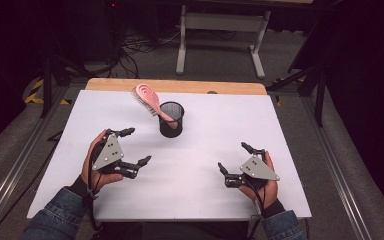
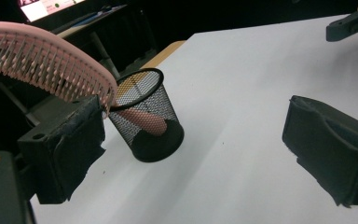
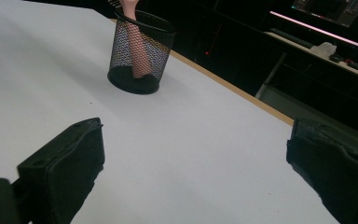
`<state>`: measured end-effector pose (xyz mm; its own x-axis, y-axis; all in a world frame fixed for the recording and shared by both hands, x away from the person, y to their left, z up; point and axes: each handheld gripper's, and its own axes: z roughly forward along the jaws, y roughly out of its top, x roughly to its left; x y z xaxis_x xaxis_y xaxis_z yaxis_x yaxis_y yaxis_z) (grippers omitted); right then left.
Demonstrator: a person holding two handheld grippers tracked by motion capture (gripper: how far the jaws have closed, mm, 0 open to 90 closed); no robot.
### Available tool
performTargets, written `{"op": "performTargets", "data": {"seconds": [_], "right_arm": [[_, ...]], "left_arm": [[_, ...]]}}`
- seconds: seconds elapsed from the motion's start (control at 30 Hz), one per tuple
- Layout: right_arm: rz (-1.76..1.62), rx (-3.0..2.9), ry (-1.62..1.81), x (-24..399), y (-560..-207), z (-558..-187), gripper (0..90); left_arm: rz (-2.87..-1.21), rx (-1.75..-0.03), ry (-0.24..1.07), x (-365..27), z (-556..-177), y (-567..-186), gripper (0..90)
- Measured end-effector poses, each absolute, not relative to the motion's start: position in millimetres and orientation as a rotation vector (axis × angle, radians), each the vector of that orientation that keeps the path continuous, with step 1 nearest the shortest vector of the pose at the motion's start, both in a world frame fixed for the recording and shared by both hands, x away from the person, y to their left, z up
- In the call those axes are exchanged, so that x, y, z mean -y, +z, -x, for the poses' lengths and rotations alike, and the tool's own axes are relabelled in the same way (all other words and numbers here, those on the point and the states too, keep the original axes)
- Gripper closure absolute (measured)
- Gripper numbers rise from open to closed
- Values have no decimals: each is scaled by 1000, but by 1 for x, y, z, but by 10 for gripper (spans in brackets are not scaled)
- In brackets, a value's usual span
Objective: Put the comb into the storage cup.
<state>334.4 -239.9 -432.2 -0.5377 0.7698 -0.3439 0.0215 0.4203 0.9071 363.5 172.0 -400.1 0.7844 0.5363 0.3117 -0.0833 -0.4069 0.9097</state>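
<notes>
I am holding my left gripper over the white table with its jaws spread wide and nothing between them, and my right gripper is hovering the same way, wide and empty, well apart from the left.

From the high view, the black mesh cup is standing upright toward twelve o'clock of my hands, nearer the left gripper, with the pink hairbrush sitting handle-down inside it and its head leaning out toward ten o'clock.

My left gripper view is showing what the high view is not: the brush's bristles facing downward, and the handle running down through the mesh to the cup's dark base. It is also catching a jaw tip of my other gripper at two o'clock.

My right gripper view is cutting the brush head off at the top edge, leaving just the handle inside the cup. Whether the handle is actually touching the base is hard to make out; it seems to be.
</notes>
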Motion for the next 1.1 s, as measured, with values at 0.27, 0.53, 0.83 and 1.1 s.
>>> {"op": "performTargets", "data": {"seconds": [0.27, 0.53, 0.83, 1.1], "right_arm": [[-671, -1872, 1184, 240, -431, -334, 48], [-670, -1869, 1186, 240, -431, -333, 48], [-670, -1869, 1187, 240, -430, -333, 48], [-671, -1868, 1190, 240, -430, -333, 48]], "left_arm": [[-1887, -356, 715, -179, -360, -405, 66], [-1904, -365, 727, -188, -354, -410, 66], [-1915, -391, 732, -197, -350, -423, 66], [-1947, -427, 736, -210, -349, -432, 65]]}}
